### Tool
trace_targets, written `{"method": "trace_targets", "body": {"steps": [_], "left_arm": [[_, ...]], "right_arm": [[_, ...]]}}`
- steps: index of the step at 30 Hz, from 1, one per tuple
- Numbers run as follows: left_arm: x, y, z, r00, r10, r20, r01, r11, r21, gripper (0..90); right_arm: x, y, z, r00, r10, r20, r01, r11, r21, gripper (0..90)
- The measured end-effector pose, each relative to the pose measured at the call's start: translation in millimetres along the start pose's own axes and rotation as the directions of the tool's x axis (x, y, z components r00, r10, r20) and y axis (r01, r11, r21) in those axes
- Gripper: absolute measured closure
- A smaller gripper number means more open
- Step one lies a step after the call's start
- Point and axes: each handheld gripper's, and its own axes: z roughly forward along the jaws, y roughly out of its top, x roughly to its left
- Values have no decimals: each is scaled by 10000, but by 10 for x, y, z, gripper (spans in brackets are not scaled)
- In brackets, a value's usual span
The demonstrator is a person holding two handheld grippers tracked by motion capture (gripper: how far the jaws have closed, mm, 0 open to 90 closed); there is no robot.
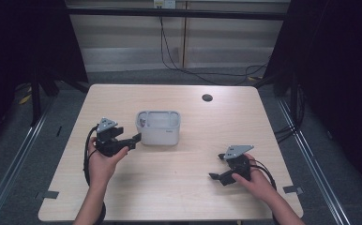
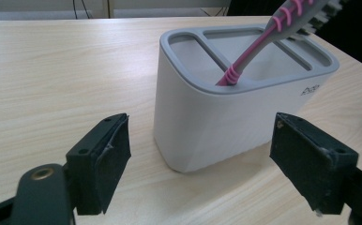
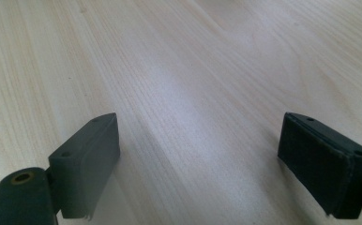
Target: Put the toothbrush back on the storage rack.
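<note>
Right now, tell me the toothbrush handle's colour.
Pink and grey toothbrush, clearest in the left gripper view.

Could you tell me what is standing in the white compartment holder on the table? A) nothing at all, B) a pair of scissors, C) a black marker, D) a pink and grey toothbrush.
D: in the left gripper view a pink and grey toothbrush leans out of one slot of the white holder, just ahead of the open left tongs.

White holder [image 1: 159, 129] with slanting toothbrush [image 2: 263, 42] directly ahead of left tongs [image 1: 136, 139]; bare tabletop [image 3: 193, 93] before right tongs [image 1: 218, 167]
</note>
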Motion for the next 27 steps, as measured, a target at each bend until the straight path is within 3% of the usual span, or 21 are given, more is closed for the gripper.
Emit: {"method": "trace_targets", "body": {"steps": [6, 13, 15, 17, 27], "left_arm": [[41, -58, -30, 9997, -80, 250, 80, 10000, 8, 197], [75, -155, -33, 9986, 48, 527, -64, 9995, 310, 195], [87, -171, -39, 9982, 258, 547, -281, 9987, 416, 195], [86, -189, -39, 9979, 130, 627, -156, 9991, 402, 195], [122, -281, -34, 9952, 227, 950, -285, 9978, 603, 194]], "right_arm": [[0, 0, 0, 10000, 3, 1, -3, 10000, 1, 124], [0, 0, 0, 10000, 3, 0, -3, 10000, 0, 124], [0, 0, 0, 10000, 3, 0, -3, 10000, 1, 124], [0, 0, 0, 10000, 3, 1, -3, 10000, 0, 124], [0, 0, 0, 10000, 3, 0, -3, 10000, 1, 124]]}}
